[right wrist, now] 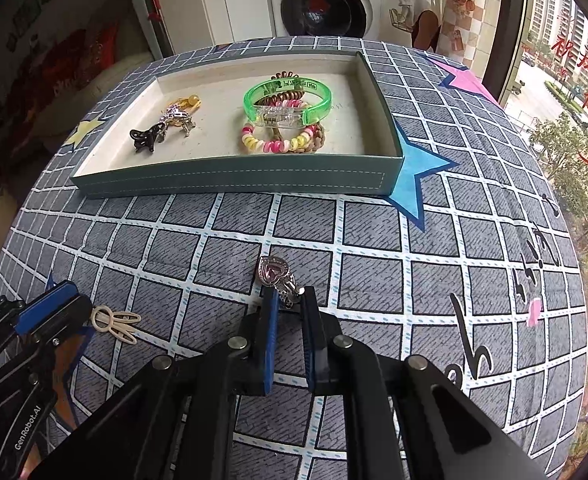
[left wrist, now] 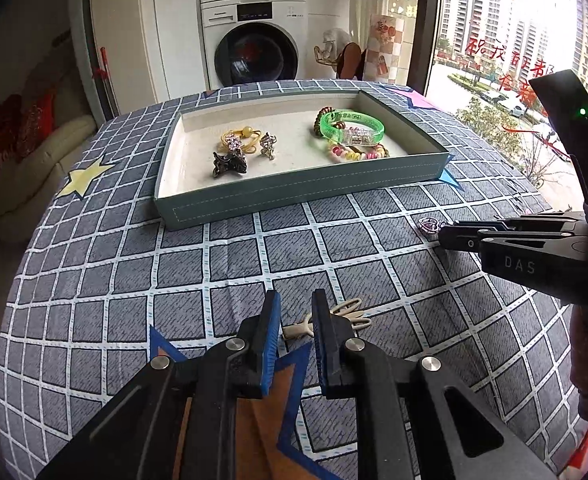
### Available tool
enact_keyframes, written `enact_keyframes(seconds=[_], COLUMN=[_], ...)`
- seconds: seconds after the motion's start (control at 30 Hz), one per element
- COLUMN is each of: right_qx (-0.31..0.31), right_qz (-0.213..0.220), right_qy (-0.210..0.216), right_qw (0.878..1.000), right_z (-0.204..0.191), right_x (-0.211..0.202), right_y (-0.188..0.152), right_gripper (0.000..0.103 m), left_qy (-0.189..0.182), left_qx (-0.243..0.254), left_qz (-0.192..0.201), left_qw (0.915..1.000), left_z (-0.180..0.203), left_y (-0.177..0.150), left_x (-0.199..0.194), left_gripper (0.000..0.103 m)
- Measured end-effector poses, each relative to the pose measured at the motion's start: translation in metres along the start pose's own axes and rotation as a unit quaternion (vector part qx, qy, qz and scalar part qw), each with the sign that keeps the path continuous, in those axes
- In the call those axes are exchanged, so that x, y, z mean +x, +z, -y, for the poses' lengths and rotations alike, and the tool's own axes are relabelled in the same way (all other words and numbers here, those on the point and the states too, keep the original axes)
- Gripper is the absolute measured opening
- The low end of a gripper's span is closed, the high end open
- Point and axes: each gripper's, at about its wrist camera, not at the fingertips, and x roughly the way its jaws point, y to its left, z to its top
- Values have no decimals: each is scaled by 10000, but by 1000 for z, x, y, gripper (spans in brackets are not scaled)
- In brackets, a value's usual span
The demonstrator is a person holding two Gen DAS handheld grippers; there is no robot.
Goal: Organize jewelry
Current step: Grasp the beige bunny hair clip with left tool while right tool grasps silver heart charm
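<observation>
On the checked tablecloth lies a beige hair clip [left wrist: 350,310] [right wrist: 115,322]. Its thin end sits in the narrow gap of my left gripper [left wrist: 296,314] [right wrist: 73,312], and the right finger crosses over it; the pads do not clearly clamp it. My right gripper [right wrist: 289,295] [left wrist: 442,236] is shut on the band of a silver ring with a pink heart [right wrist: 273,272] [left wrist: 430,224], which rests on the cloth. Behind stands a teal tray [left wrist: 294,192] [right wrist: 233,184] holding a green bangle [left wrist: 352,126] [right wrist: 287,102], coil hair ties [right wrist: 277,144], a black claw clip [left wrist: 229,164] [right wrist: 145,140] and smaller pieces.
A washing machine [left wrist: 255,52] stands behind the table. A large window [left wrist: 514,60] runs along the right side and a cream sofa [left wrist: 33,152] sits at the left. Bare cloth lies between the tray and both grippers.
</observation>
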Motion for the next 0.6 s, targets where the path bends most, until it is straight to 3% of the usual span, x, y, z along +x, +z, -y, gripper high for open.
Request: enact_keyframes(seconds=[0.13, 0.17, 0.2, 0.23, 0.3, 0.4, 0.57, 0.6], right_qx=[95, 155, 217, 264, 308, 352, 425, 415], right_qz=[65, 57, 51, 52, 62, 80, 107, 119], right_qy=[61, 118, 164, 186, 208, 254, 376, 395], right_qw=[9999, 9998, 9996, 9995, 9993, 9990, 9983, 9983], right_z=[10, 13, 15, 18, 21, 23, 25, 25], right_x=[-7, -9, -10, -11, -13, -18, -25, -27], right_y=[-3, -4, -4, -6, -8, -12, -14, -15], right_gripper=[12, 12, 12, 12, 12, 12, 12, 12], left_qy=[-140, -180, -198, -159, -125, -111, -500, -585], left_qx=[121, 136, 174, 223, 543, 1242, 2235, 2342], left_qz=[25, -6, -15, 92, 401, 412, 112, 3], left_qw=[9998, 9997, 9997, 9996, 9976, 9913, 9734, 9704], left_z=[-9, -10, -11, -12, -8, 2, 16, 19], left_y=[3, 3, 3, 2, -1, -4, -3, -2], left_x=[-4, -4, -4, -7, -16, -16, 3, 8], left_gripper=[29, 38, 79, 100, 103, 103, 103, 93])
